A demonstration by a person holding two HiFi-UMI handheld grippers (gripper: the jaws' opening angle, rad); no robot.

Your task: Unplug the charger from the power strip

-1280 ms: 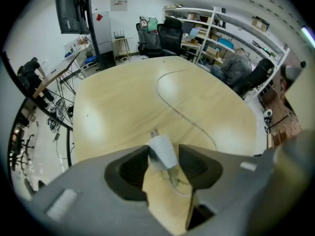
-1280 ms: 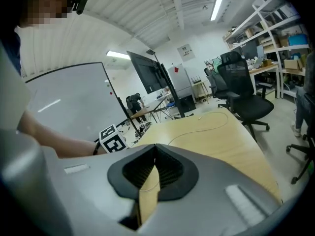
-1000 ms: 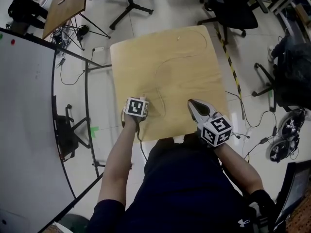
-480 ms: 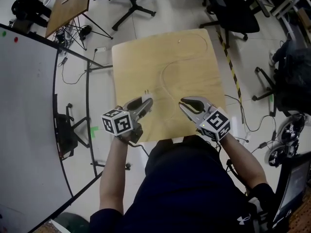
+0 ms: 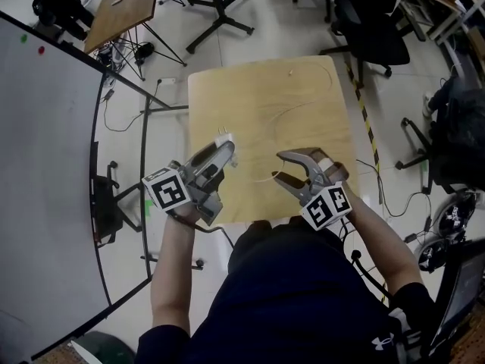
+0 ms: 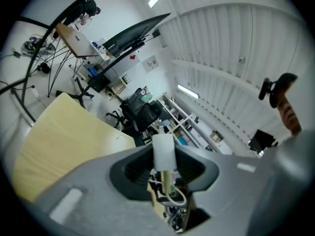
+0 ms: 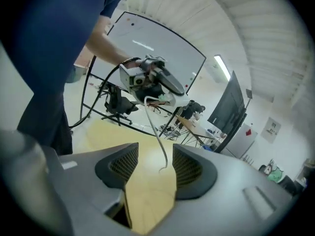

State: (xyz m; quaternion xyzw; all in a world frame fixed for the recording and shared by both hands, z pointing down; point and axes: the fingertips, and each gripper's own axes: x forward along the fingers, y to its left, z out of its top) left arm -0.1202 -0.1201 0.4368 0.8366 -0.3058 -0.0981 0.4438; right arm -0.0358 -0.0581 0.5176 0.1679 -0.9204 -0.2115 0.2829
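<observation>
Left tool [image 5: 222, 152], jaws just closing, grips the charger [image 6: 164, 150].

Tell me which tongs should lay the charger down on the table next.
Left. The left tongs are clamped on the white charger, held above the table. The right tongs have just been opening and grip nothing; only the thin cable hangs loose between their jaws.

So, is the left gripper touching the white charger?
Touching. The left gripper view shows the left gripper clamped on both sides of the white charger.
</observation>
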